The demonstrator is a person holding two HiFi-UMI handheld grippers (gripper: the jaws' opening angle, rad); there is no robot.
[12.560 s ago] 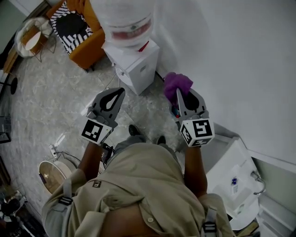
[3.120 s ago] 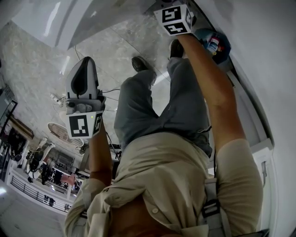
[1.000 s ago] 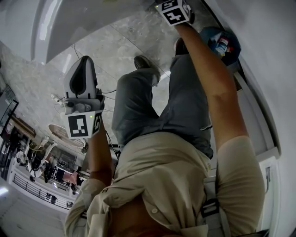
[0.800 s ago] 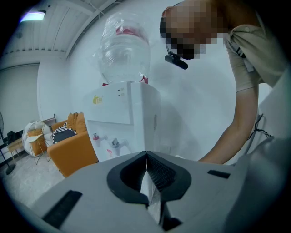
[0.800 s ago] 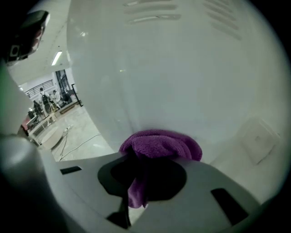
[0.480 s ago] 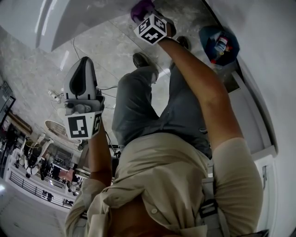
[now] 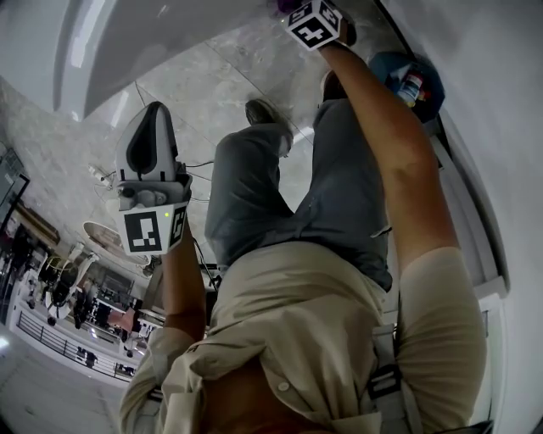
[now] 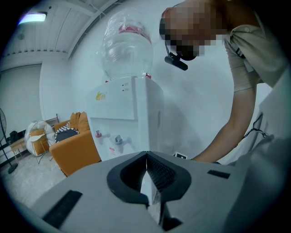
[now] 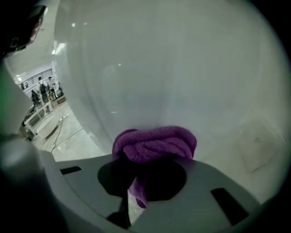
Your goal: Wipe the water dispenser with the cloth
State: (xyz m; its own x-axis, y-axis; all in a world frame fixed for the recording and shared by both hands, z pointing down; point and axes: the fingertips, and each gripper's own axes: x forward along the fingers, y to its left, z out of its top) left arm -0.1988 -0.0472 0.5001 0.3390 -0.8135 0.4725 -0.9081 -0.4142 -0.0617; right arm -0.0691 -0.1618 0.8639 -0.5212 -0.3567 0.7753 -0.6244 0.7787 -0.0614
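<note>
The white water dispenser (image 8: 129, 107) stands against the wall with a clear bottle (image 8: 127, 45) on top; its white side panel (image 7: 144, 38) fills the head view's upper left. My right gripper (image 7: 307, 15) reaches far forward and low, shut on a bunched purple cloth (image 9: 154, 143) that is pressed against the dispenser's smooth white surface (image 9: 182, 68). Only a purple sliver of the cloth (image 7: 283, 5) shows at the head view's top edge. My left gripper (image 7: 156, 110) hangs back at the left, shut and empty, and in its own view the left gripper (image 8: 146, 154) points at the dispenser's front.
A blue bucket (image 7: 409, 78) with bottles sits on the floor by the wall (image 7: 501, 127) at the right. Cables (image 7: 199, 165) lie on the marble floor. An orange armchair (image 8: 75, 141) stands left of the dispenser. My legs and shoes (image 7: 263, 114) are below.
Over the last half second my right gripper slid the cloth farther away and rightward along the dispenser's side, after a stroke toward me. The left gripper stayed put.
</note>
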